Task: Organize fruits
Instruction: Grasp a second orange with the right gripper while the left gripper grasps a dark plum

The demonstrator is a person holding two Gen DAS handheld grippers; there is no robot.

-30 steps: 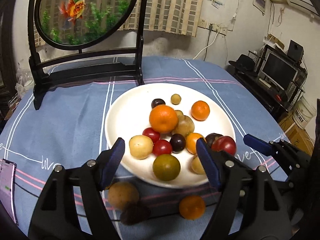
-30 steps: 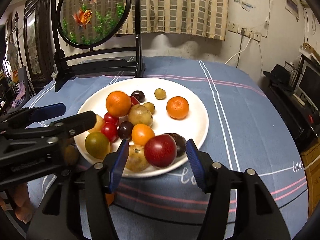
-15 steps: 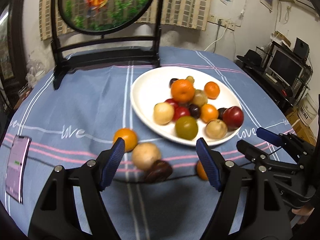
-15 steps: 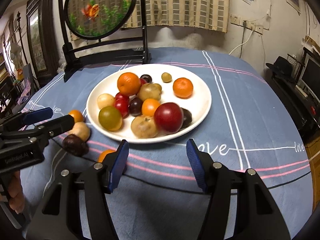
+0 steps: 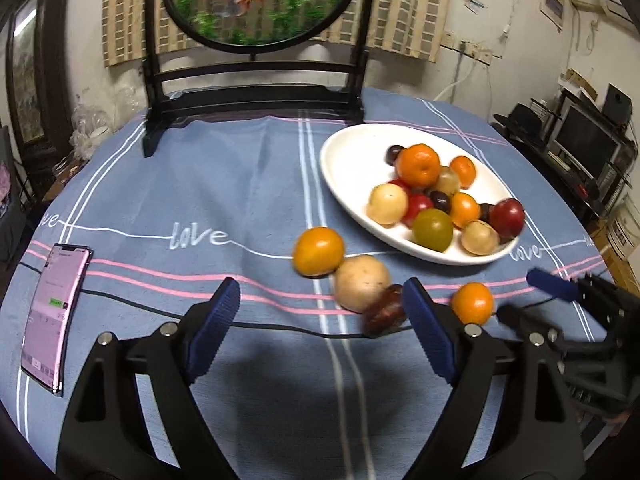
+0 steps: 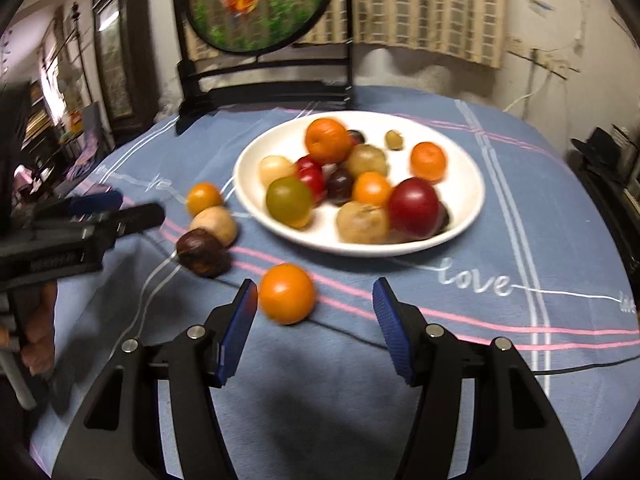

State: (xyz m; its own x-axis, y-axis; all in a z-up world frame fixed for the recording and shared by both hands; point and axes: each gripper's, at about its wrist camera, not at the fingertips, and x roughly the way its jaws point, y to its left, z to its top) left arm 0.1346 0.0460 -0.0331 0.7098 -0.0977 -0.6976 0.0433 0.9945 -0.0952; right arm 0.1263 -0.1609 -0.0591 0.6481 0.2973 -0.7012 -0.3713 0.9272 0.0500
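Nearest to us, our left gripper point(image 5: 316, 322) hangs over the blue tablecloth point(image 5: 208, 184) with its jaws spread wide and nothing between them; our right gripper point(image 6: 314, 322) is likewise spread and holds nothing, though one orange point(image 6: 286, 293) lies on the cloth just beside its left blue pad. A thin black cable point(image 5: 280, 326) runs across the cloth under the left gripper, and one phone point(image 5: 54, 316) with a lit pink screen lies flat at the far left; its text is too small for us to read.

Just past the grippers we count four loose fruits on the cloth: that orange, one dark brown fruit point(image 6: 200, 253), one pale tan fruit point(image 6: 214, 225) touching it, and a second orange point(image 6: 204, 198) beside the tan one. All four sit near the plate's rim but off it.

Further on stands one white plate point(image 6: 468, 200) heaped with about a dozen fruits: three oranges, with the largest orange point(image 6: 327, 140) on top, one green fruit point(image 6: 289, 201), one big red fruit point(image 6: 414, 207), several small red, dark and tan ones; motion blur keeps us from an exact count.

Woven into the cloth in white script we read "love" point(image 5: 198, 236), repeated at several spots.

Farthest back, one round goldfish screen point(image 5: 260, 0) stands in a black frame at the table's edge
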